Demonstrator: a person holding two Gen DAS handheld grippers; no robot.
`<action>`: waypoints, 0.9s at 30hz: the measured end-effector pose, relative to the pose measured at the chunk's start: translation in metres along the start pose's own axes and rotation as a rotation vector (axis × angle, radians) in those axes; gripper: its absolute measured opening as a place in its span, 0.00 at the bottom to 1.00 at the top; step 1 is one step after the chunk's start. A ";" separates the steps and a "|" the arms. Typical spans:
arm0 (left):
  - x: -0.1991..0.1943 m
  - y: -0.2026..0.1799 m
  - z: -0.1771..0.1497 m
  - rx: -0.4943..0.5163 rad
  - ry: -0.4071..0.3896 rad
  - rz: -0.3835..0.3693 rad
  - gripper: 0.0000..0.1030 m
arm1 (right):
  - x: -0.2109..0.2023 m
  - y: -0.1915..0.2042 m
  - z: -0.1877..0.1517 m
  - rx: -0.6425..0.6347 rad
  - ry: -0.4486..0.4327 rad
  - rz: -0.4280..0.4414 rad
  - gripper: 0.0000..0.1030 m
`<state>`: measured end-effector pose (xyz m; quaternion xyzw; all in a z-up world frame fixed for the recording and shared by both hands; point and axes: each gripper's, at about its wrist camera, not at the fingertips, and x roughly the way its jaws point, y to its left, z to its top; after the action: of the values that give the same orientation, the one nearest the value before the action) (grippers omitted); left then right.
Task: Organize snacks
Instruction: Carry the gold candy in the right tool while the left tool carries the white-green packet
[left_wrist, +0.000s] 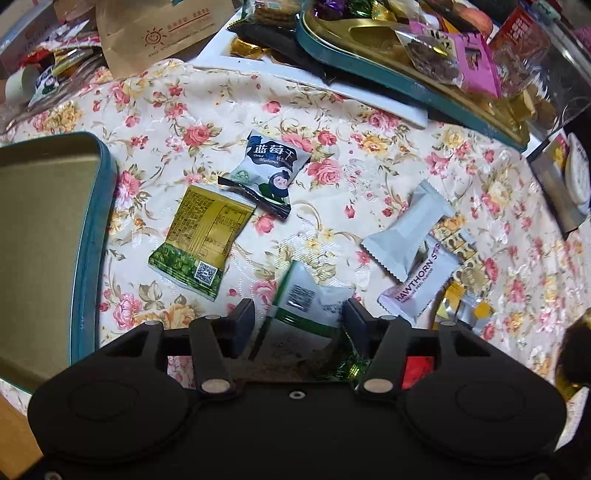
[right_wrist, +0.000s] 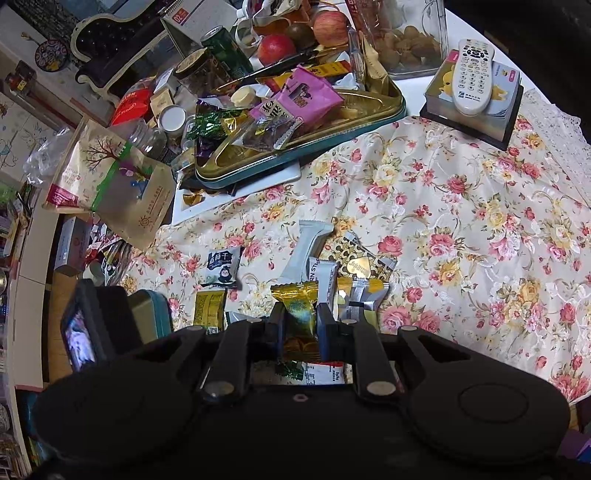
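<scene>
Snack packets lie on a floral tablecloth. In the left wrist view I see a blueberry packet (left_wrist: 267, 170), a yellow-green packet (left_wrist: 202, 236), a plain white packet (left_wrist: 408, 232) and a hawthorn packet (left_wrist: 421, 280). My left gripper (left_wrist: 297, 325) is open over a white-green packet (left_wrist: 312, 299), with its fingers on either side of it. An empty teal tin (left_wrist: 48, 240) lies at the left. My right gripper (right_wrist: 299, 325) is shut on a gold-wrapped snack (right_wrist: 297, 306) and holds it above the pile. The blueberry packet (right_wrist: 222, 267) and the teal tin (right_wrist: 153, 312) also show there.
A teal tray (right_wrist: 295, 140) heaped with snacks sits on a white board at the back. A kraft paper bag (right_wrist: 110, 184), jars, apples and a remote control (right_wrist: 472, 74) on a box crowd the back edge. The left gripper's body (right_wrist: 92, 325) shows at lower left.
</scene>
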<state>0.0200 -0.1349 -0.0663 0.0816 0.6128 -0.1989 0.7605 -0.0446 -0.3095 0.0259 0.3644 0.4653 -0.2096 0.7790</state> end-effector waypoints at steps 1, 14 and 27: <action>0.004 -0.004 0.000 0.010 0.016 0.029 0.56 | 0.000 -0.001 0.000 0.001 -0.001 -0.002 0.19; -0.015 -0.002 0.015 -0.046 0.018 0.056 0.43 | -0.001 -0.007 0.000 0.018 -0.001 -0.025 0.18; -0.113 0.059 0.047 -0.013 -0.123 0.192 0.43 | 0.020 0.043 -0.009 -0.063 0.040 0.044 0.18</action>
<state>0.0669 -0.0762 0.0472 0.1228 0.5557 -0.1257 0.8126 -0.0114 -0.2746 0.0221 0.3537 0.4790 -0.1703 0.7851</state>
